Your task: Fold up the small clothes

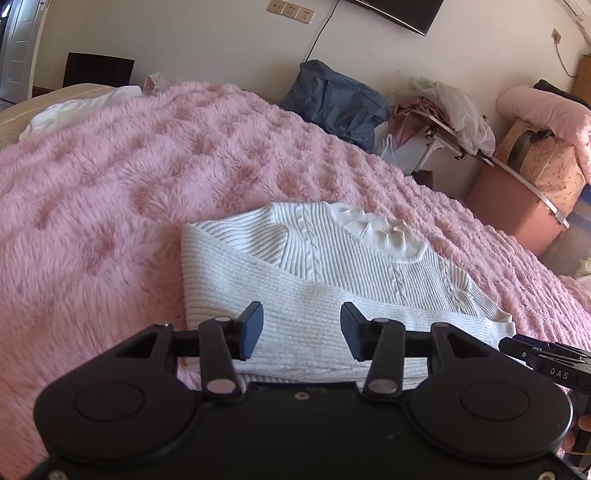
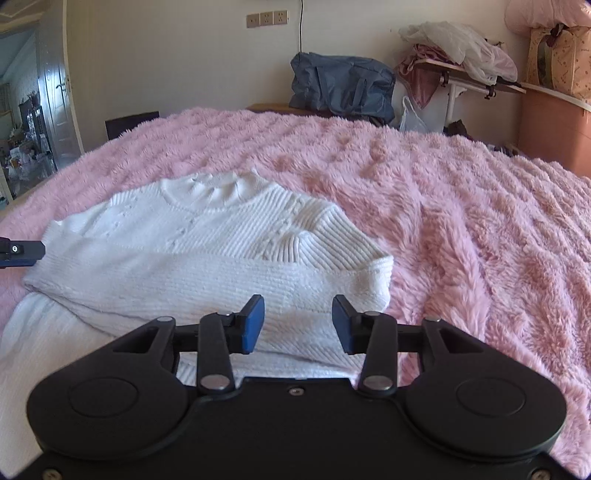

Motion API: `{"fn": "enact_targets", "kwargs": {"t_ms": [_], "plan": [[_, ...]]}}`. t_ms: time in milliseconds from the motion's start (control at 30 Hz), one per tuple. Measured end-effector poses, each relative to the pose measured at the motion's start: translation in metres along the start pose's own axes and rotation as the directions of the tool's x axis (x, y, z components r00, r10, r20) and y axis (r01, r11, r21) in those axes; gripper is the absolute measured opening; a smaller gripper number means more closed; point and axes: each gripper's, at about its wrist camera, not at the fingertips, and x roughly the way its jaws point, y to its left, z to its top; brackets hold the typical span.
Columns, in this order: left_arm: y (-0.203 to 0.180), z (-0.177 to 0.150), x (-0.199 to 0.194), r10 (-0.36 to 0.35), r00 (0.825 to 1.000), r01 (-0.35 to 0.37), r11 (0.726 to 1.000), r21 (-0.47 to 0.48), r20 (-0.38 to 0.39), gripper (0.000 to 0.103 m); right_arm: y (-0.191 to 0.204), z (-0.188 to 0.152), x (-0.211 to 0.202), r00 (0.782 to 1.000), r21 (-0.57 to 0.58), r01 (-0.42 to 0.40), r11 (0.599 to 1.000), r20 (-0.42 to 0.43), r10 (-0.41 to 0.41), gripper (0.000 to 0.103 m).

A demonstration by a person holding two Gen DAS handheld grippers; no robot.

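Bright soft daylight in both views, white sweater (image 2: 207, 236) nearly blown out, pink blanket (image 1: 110, 192) slightly blurred at left edge, strong fisheye bending at edges, dark vignette corners on right wrist.

This is a bedroom in a home. A bed fills most of both views under a fluffy pink blanket (image 2: 443, 206). Along the cream wall sit a blue duffel bag (image 2: 341, 86), a shelf (image 2: 472, 79) piled with clothes, pink storage boxes (image 1: 513, 206) and wall sockets (image 2: 266, 18), with a white door (image 2: 55, 96) standing open at the left.
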Motion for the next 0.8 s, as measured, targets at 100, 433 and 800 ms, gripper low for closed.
{"fn": "enact_targets", "kwargs": {"t_ms": [100, 433, 800], "plan": [[0.004, -0.006, 0.014, 0.037, 0.998, -0.037, 0.999, -0.006, -0.054, 0.049, 0.005, -0.006, 0.011, 0.999, -0.022, 0.019, 1.0, -0.048, -0.02, 0.043], [-0.012, 0.009, -0.045, -0.026, 0.995, 0.025, 1.0, -0.013, -0.101, 0.049, 0.014, 0.005, -0.047, 0.997, 0.059, -0.008, 0.998, -0.072, 0.013, 0.043], [-0.025, -0.081, -0.215, 0.049, 0.961, -0.017, 0.993, 0.12, -0.271, 0.052, 0.067, -0.022, -0.196, 0.989, -0.011, -0.141, 0.99, -0.044, 0.141, 0.058]]}}
